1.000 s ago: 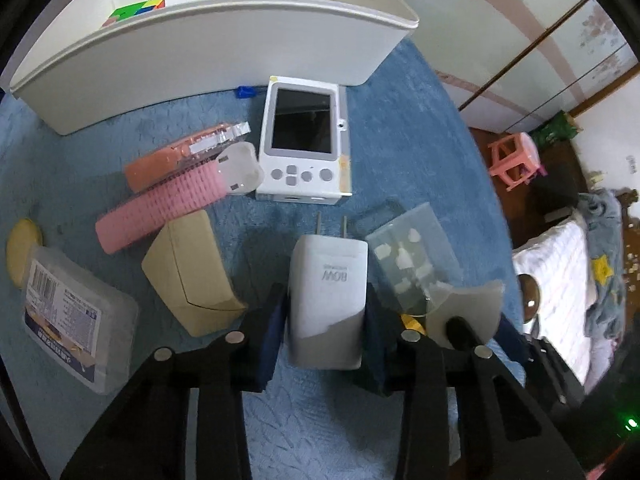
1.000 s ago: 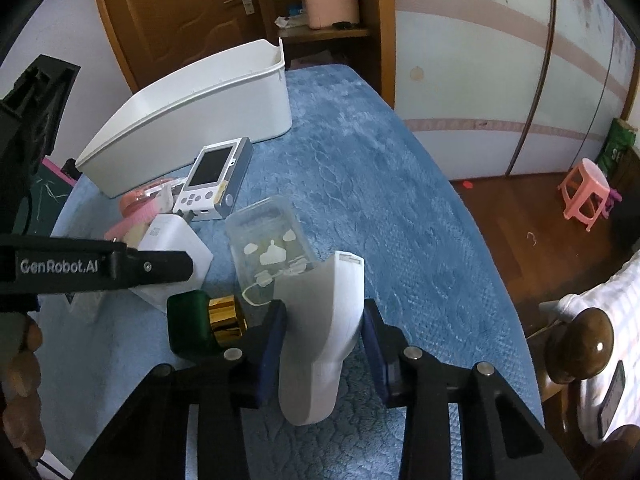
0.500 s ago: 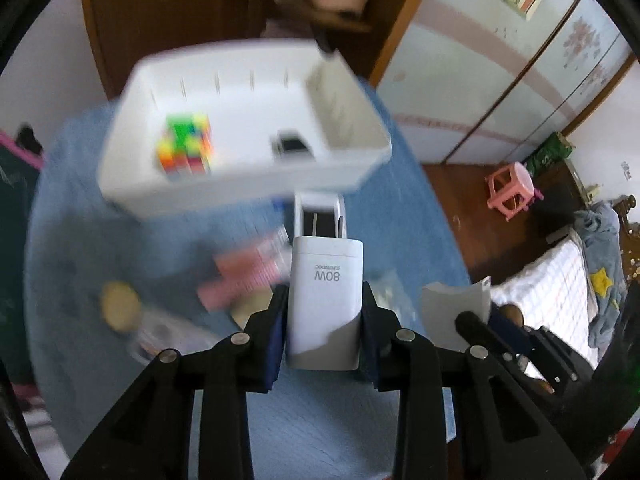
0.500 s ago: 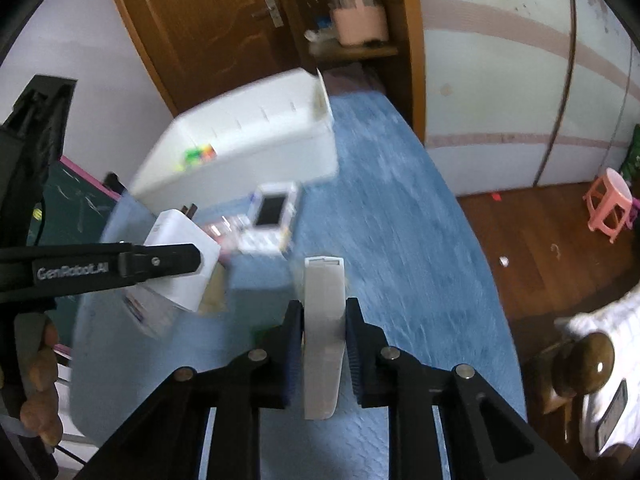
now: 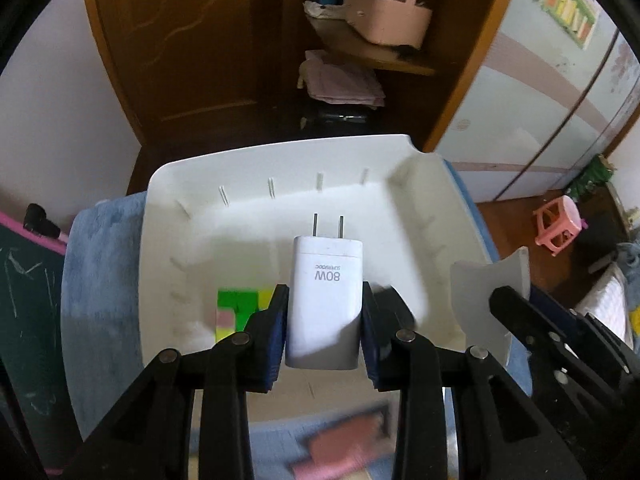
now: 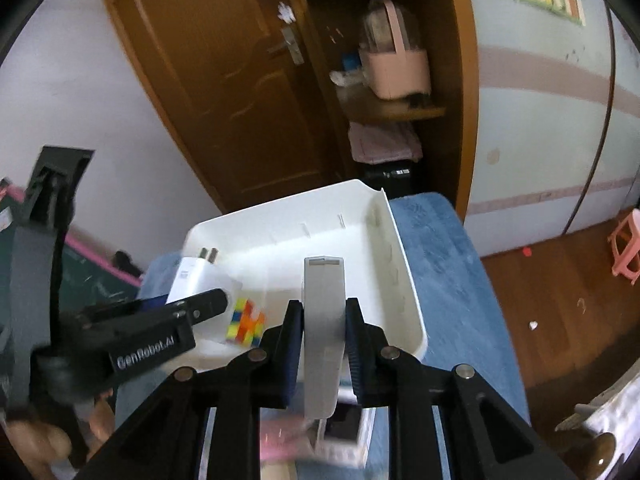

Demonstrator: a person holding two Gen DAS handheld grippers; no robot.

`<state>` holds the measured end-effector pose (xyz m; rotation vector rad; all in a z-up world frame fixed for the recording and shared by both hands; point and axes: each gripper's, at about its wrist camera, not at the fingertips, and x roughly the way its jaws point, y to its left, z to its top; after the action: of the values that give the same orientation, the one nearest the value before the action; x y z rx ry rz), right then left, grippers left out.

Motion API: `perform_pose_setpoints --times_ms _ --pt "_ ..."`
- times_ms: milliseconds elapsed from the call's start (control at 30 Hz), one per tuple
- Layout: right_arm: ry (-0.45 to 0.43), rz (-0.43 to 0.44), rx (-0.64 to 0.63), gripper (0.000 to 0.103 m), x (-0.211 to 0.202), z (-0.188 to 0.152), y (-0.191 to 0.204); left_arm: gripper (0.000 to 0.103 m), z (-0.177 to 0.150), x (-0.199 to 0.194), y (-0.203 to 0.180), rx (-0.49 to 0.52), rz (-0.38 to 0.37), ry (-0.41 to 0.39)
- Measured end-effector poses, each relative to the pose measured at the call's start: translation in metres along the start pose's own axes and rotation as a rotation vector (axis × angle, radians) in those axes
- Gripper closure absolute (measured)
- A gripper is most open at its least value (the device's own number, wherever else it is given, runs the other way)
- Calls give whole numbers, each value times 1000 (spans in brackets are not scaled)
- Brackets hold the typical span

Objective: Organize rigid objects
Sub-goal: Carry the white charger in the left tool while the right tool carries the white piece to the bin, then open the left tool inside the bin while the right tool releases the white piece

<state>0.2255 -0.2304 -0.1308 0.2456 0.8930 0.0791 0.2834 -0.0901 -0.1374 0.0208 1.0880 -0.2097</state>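
While a blue cloth (image 6: 440,256) covered the table before a brown door (image 5: 192,36), the left gripper (image 5: 324,320) clamped an "80W" charger (image 5: 326,300) above the white bin (image 5: 440,216); the right gripper (image 6: 323,344), beside a "GenRobot.AI" label, pinched a grey-white case (image 6: 324,320).

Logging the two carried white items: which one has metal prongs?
The 80W charger in the left gripper; two prongs stick out of its top. The right gripper's grey-white piece has none.
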Motion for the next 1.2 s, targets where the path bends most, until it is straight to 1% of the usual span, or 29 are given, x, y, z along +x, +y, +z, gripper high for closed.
perform_pose_setpoints --times_ms 133,300,500,633,733,767,800,833,867,900,967,1033,1100,1200 --pt "53 -46 36 82 47 4 -1 67 4 30 11 -30 1 23" --pt "100 -79 53 82 83 0 -10 67 3 51 18 -54 -3 43" --pt "115 -116 18 82 100 -1 -8 67 0 60 16 -51 6 44" --pt "138 -116 2 81 106 -3 -7 68 -1 60 14 -50 18 46" --pt "135 -117 -8 81 106 -1 -4 67 0 49 12 -47 44 -16" --pt "134 -114 -14 78 104 -1 -3 60 1 45 12 -50 46 -30" --pt "133 -110 -19 67 102 0 -1 54 2 42 12 -55 51 -40" --pt "129 -111 -24 59 101 1 0 50 2 39 13 -62 63 -48" --pt "112 -132 -30 46 97 1 2 42 3 37 15 -70 71 -50" --pt "98 -145 -36 45 95 2 3 35 2 33 18 -84 70 -43" --pt "91 -145 -36 45 91 4 3 30 -1 28 22 -106 45 -35" --pt "95 -128 -22 45 83 3 0 29 -7 20 23 -114 42 -25" --pt "90 -121 -23 45 71 -2 2 29 -17 11 20 -93 64 -3" --pt "74 -125 -52 45 47 -16 8 29 -38 -11 17 -59 70 -34"
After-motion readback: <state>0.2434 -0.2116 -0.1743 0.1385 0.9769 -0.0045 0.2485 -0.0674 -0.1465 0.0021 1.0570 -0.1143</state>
